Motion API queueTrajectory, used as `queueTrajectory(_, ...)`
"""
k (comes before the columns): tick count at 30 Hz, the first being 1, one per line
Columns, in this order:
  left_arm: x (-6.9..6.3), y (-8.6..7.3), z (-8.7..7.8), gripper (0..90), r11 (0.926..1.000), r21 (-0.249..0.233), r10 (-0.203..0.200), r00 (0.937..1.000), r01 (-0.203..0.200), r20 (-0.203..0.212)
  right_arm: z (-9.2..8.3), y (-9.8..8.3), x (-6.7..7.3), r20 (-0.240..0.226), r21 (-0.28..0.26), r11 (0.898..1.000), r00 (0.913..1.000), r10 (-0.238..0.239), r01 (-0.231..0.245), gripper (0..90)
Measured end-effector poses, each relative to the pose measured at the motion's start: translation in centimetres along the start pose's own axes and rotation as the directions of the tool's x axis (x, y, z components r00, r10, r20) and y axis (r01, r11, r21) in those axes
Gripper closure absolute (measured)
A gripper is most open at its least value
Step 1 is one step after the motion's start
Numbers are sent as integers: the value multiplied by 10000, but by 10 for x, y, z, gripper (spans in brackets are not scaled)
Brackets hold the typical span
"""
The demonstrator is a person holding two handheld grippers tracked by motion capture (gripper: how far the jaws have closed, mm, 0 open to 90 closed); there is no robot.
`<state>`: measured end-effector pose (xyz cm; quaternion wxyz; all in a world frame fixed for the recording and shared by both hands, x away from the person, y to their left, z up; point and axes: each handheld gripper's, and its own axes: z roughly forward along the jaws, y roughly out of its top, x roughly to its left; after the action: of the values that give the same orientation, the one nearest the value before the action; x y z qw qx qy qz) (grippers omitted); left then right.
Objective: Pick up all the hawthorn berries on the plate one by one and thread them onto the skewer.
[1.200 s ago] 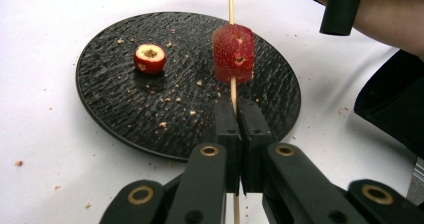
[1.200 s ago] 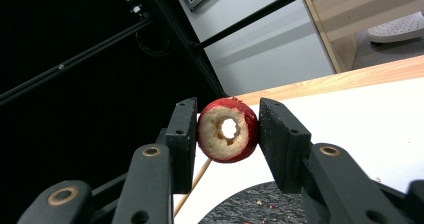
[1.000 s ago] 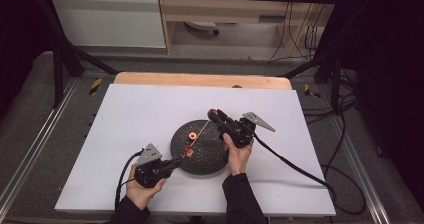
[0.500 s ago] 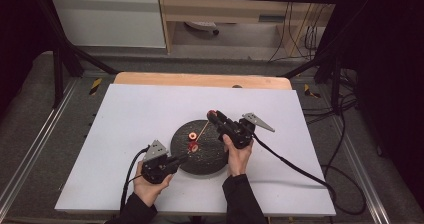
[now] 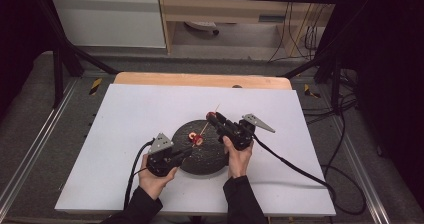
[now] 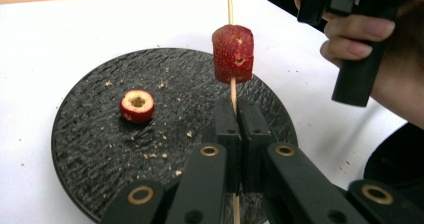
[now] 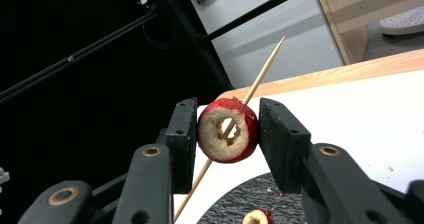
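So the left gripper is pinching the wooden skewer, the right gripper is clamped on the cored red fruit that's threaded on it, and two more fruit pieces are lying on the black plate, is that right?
Not quite: one fruit piece lies on the black plate, not two, as the left gripper view shows. The rest holds: the left gripper pinches the wooden skewer, and the right gripper is clamped on the cored red fruit threaded on it.

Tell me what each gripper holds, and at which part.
The left gripper pinches the wooden skewer on its lower shaft, below the red fruit piece. The right gripper clamps that fruit piece by its two opposite sides.
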<state>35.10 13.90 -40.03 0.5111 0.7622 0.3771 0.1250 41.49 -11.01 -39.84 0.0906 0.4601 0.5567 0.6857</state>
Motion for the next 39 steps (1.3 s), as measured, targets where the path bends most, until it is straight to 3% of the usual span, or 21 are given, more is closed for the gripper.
queueTrajectory(6, 0, 5, 5, 885, 10000, -1, 45, 10000, -45, 14, -2, -2, 3, -104, 123, 9998, 9999, 134, -133, 614)
queueTrajectory(8, 1, 6, 6, 885, 10000, 20, 85, 10000, -85, 35, -2, -3, 3, -32, 126, 9999, 10000, -91, 91, 614)
queueTrajectory(34, 3, 15, 19, 886, 9997, -51, 229, 9997, -228, 113, -5, -14, 7, -128, 649, 9976, 9996, -248, 256, 611)
queueTrajectory(39, 3, 13, 18, 886, 9995, -30, 314, 9994, -314, 174, -7, -10, 8, -145, 766, 9966, 9995, -285, 296, 559)
